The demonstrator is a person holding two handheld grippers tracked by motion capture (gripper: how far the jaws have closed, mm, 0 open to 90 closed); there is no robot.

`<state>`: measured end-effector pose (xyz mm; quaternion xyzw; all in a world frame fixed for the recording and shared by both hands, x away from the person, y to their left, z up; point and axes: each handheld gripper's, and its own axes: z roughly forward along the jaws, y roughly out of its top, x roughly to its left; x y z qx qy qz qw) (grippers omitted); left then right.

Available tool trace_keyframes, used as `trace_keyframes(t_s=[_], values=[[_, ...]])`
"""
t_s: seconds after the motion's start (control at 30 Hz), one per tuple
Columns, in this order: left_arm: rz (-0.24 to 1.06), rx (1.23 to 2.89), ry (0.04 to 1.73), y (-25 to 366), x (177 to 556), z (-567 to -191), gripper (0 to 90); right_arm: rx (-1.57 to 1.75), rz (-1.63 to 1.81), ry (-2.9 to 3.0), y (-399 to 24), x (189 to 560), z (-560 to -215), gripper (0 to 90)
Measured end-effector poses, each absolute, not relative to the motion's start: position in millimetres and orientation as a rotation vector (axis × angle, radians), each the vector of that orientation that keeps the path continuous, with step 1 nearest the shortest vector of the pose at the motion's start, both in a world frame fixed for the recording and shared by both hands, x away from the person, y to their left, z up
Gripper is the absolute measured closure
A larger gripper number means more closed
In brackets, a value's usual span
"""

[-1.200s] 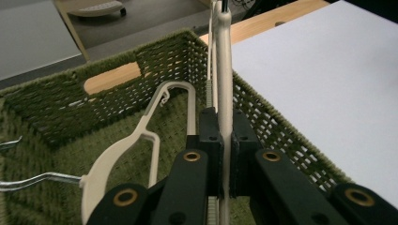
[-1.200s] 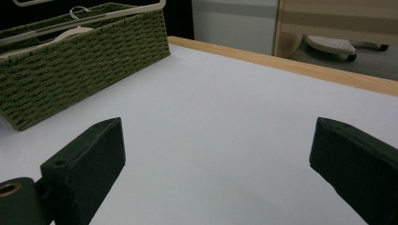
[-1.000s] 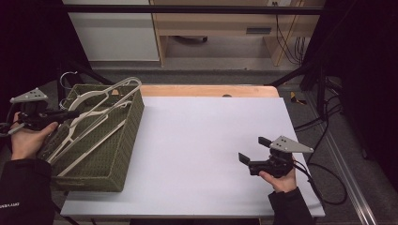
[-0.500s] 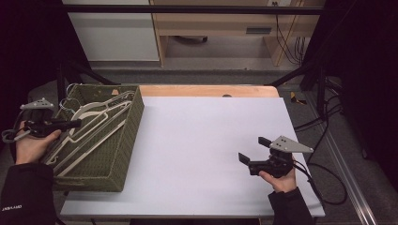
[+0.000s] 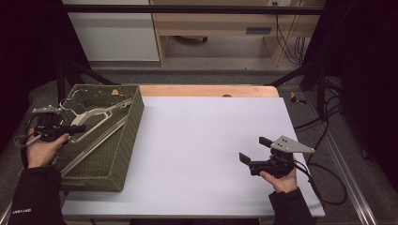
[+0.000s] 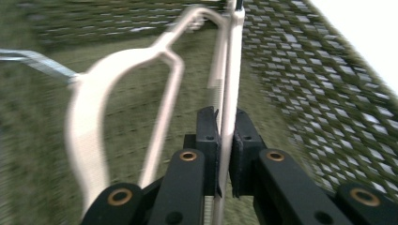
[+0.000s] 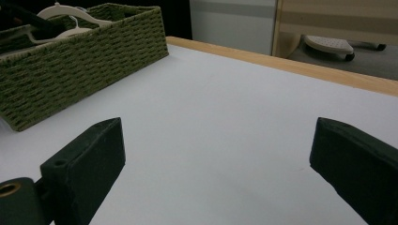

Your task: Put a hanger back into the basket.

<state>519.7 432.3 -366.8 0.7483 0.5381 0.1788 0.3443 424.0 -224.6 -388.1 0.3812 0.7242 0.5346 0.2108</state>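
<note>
gripper [image 6: 224,136]: jaws nearly closed, just been opening slightly
held: thin bar of hanger [image 6: 164,51], running between pads
hanger: cream, curved shoulder at left
background: green woven basket [image 6: 324,93], blurred

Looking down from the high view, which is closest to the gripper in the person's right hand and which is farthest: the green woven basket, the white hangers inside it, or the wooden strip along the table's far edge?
From the right gripper:
1. Green woven basket, to its left; the near wall comes closest.
2. Pale wooden strip, along the far table edge.
3. White plastic hangers, inside the basket at far left, clamped by the left gripper.
</note>
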Motion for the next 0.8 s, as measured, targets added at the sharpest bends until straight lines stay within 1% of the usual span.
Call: trace_keyframes(t_s=[0.03,0.07,0.13,0.17,0.23,0.3,0.37,0.4,0.43,0.47,0.5,0.53,0.6,0.63,0.7,0.73,0.77,0.8], values=[[0.515,1.943,1.458,434.0,519.3,-369.7,76.5,1.06,1.484,2.011,-224.7,424.0,-388.1,4.2],[0.515,1.943,1.458,434.0,519.3,-369.7,74.0,1.06,1.484,2.013,-224.8,424.0,-388.0,4.2],[0.525,1.912,1.501,438.3,517.0,-372.8,73.4,1.06,1.484,2.014,-224.8,423.9,-388.0,4.2],[0.524,1.879,1.541,442.4,514.1,-375.0,71.1,1.059,1.484,2.014,-224.8,424.1,-388.1,4.2],[0.527,1.883,1.573,444.9,512.4,-375.7,69.4,1.06,1.482,2.013,-224.7,424.2,-388.2,4.2],[0.537,1.878,1.617,446.8,509.4,-376.7,64.0,1.056,1.483,2.013,-224.7,423.9,-388.2,4.4],[0.551,1.876,1.626,447.6,506.4,-376.9,60.9,1.062,1.485,2.009,-224.4,423.7,-388.1,4.4],[0.565,1.88,1.626,447.0,504.2,-376.4,60.9,1.058,1.486,2.01,-224.7,423.6,-388.1,4.4],[0.585,1.881,1.618,445.9,501.2,-375.4,56.7,1.057,1.483,2.013,-225.2,423.0,-387.8,4.4],[0.594,1.878,1.611,445.1,499.1,-374.7,56.7,1.057,1.483,2.013,-225.2,423.0,-387.8,4.4],[0.629,1.865,1.594,441.9,492.7,-371.9,52.3,1.062,1.484,2.007,-225.6,422.8,-387.5,4.4],[0.629,1.865,1.594,441.9,492.7,-371.9,50.0,1.062,1.484,2.007,-225.6,422.8,-387.5,4.4],[0.62,1.848,1.54,437.5,484.8,-368.0,50.5,1.061,1.484,2.001,-226.1,422.5,-387.6,4.5],[0.64,1.83,1.492,430.6,476.0,-362.4,46.8,1.067,1.49,1.994,-226.7,422.2,-387.2,4.6],[0.649,1.818,1.463,426.7,471.9,-359.6,43.9,1.062,1.493,1.991,-227.3,422.0,-386.9,4.6],[0.642,1.788,1.403,417.7,463.3,-353.2,42.5,1.065,1.497,1.985,-228.8,421.3,-385.9,4.6],[0.642,1.788,1.403,417.7,463.3,-353.2,40.9,1.059,1.499,1.985,-229.9,420.9,-385.4,4.6],[0.639,1.781,1.37,412.6,459.1,-349.8,40.9,1.059,1.499,1.985,-229.9,420.9,-385.4,4.6]])
